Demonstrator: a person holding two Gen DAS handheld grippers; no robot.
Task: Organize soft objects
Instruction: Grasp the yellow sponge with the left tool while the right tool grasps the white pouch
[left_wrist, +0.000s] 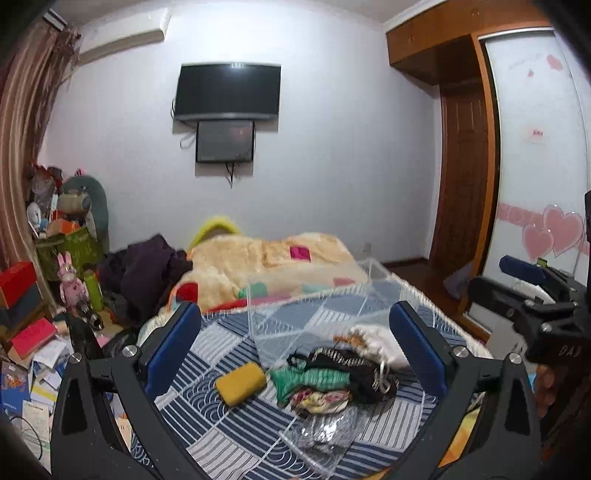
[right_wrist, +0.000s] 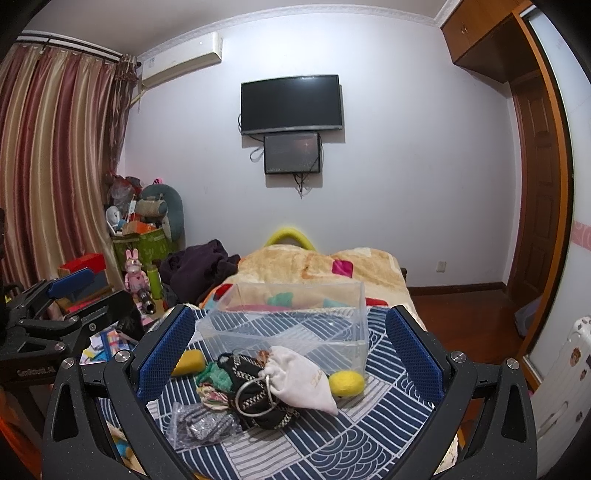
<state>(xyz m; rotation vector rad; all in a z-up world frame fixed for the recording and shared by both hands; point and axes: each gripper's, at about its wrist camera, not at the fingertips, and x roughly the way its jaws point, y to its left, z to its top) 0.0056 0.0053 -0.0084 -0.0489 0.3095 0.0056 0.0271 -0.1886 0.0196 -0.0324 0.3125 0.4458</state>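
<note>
A pile of soft things lies on the blue patterned quilt (right_wrist: 332, 435): a white drawstring pouch (right_wrist: 299, 382), a black-and-white woven pouch (right_wrist: 255, 395), green cloth (left_wrist: 310, 380), a floral cloth (left_wrist: 321, 400) and a clear bag of grey fabric (right_wrist: 201, 424). A yellow sponge (left_wrist: 241, 383) lies left of the pile. A yellow ball (right_wrist: 346, 384) lies at its right. An empty clear plastic box (right_wrist: 291, 317) stands behind the pile. My left gripper (left_wrist: 295, 347) and right gripper (right_wrist: 290, 347) are open, empty, above the pile.
A beige fleece blanket (right_wrist: 314, 269) and dark clothes (right_wrist: 199, 269) cover the far bed. Boxes, toys and papers crowd the floor at the left (left_wrist: 33, 332). A wardrobe (left_wrist: 532, 147) stands right. The other gripper shows at the right edge (left_wrist: 535, 306).
</note>
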